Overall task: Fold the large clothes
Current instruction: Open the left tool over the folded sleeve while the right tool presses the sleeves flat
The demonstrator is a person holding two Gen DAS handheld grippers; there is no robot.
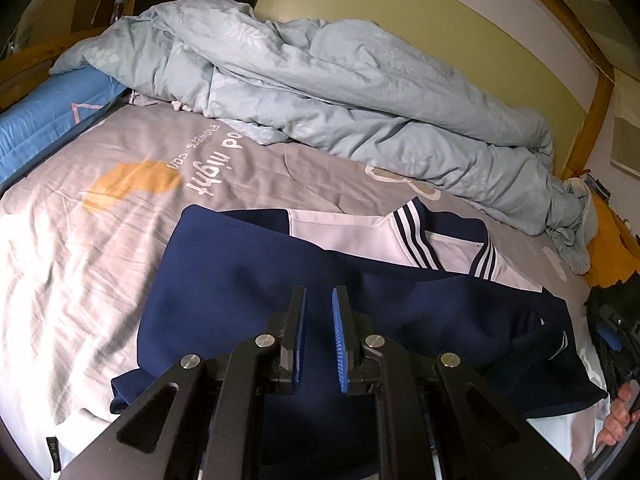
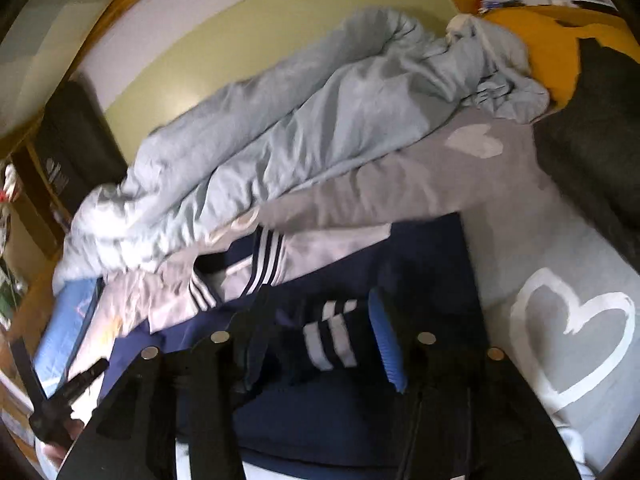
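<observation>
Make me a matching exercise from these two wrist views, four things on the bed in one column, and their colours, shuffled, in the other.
Things:
1. jacket
2. duvet
3. bedsheet
4. pads on the left tongs

Colours:
A. grey with white hearts and lettering
B. navy with white panels and striped trim
C. bright blue
D. pale blue-grey, crumpled

Pairs: 1-B, 2-D, 3-A, 4-C

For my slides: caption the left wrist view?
Open left gripper hovers over navy-and-white jacket on the grey bedsheet.
</observation>
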